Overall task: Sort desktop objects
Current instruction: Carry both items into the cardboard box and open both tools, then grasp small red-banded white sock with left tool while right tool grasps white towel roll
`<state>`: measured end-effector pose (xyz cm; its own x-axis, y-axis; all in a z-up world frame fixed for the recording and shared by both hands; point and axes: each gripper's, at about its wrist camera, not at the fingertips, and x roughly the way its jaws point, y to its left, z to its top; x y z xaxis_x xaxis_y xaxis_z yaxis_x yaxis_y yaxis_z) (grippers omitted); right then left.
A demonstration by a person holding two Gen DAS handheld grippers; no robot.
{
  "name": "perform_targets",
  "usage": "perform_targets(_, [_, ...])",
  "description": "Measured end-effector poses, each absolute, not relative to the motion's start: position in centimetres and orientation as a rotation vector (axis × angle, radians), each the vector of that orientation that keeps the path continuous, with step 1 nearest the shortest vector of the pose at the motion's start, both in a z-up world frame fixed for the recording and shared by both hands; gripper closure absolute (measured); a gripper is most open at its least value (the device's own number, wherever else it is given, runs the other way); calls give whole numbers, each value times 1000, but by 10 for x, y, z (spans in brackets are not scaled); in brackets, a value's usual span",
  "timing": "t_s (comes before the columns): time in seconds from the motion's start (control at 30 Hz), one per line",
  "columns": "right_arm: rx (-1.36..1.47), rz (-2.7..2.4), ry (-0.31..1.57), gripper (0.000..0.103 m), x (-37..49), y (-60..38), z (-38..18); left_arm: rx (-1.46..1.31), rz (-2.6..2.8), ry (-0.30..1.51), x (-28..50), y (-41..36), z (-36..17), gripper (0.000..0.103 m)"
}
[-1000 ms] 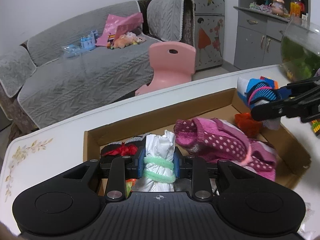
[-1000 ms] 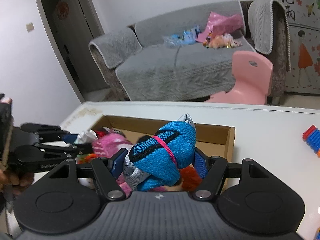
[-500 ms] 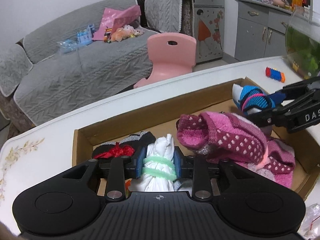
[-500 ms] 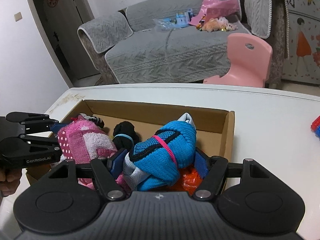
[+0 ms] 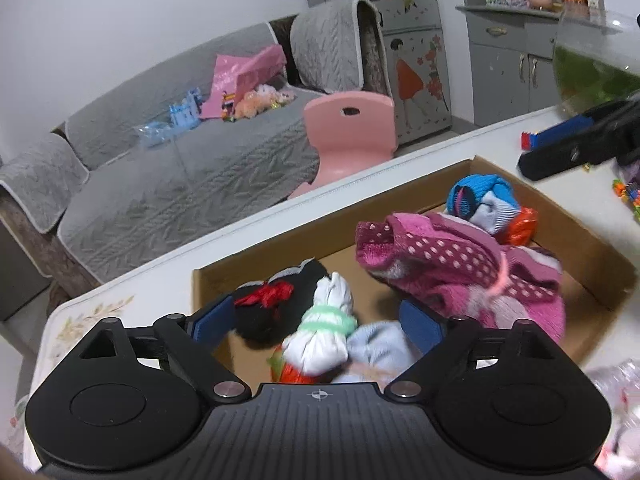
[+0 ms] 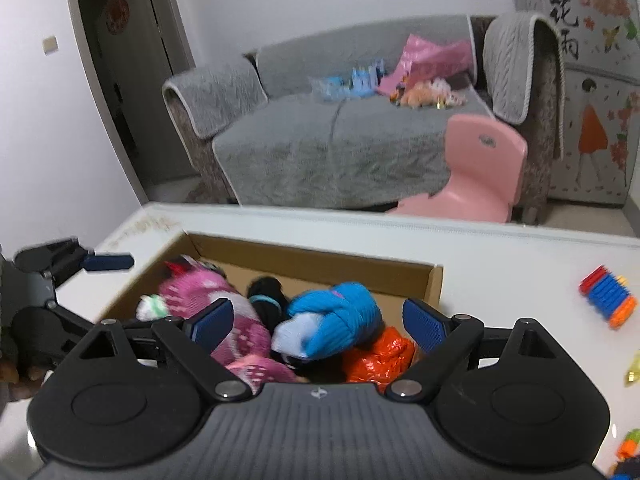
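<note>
- Left gripper (image 5: 316,322): jaws are opening, spread wide; the white sock bundle (image 5: 320,338) with a green band lies between them but is not pressed by either pad.
- Right gripper (image 6: 318,320): jaws are opening as well; the blue sock bundle (image 6: 332,322) sits below and between them, free of both pads.
- Both bundles are located inside the cardboard box (image 5: 408,216) on the white table (image 6: 500,256), among a pink dotted sock roll (image 5: 460,272), a black bundle (image 5: 280,292) with a red tie, and an orange wrapper (image 6: 376,358).
- Handling is judged as follows: bundles are light, soft and compressible; no fragility is expected; knit surfaces are judged non-slippery.
- A bundle is best taken across its banded middle, where the roll is firmest; loose ends are judged likely to unroll or snag on neighbours.
- The wrapper is judged crinkly and slick; it should be pinched at a fold.
- Toy blocks (image 6: 608,300) remain on the table outside the box; these are judged rigid, and are best gripped across flat sides.
</note>
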<state>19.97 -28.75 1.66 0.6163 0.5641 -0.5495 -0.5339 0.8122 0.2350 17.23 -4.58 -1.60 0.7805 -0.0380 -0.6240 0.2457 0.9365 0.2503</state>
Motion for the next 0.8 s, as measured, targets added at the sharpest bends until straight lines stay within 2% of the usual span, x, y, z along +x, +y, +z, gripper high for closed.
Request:
perform_targets(0.2, [103,667,558,9,144,-312,37,336,-181,618,108,-29,-1,0])
perform_targets(0.27, [125,688,544,6,120,-320,36,335,-204,621,87,-25,-1,0])
perform_targets(0.53, [163,752,535,4,43,-329,1,346,-268,672,23,-31,-34,0])
perform_targets(0.8, [75,845,603,4,24,-296,-41,365,-281,694,10,-53,-63,0])
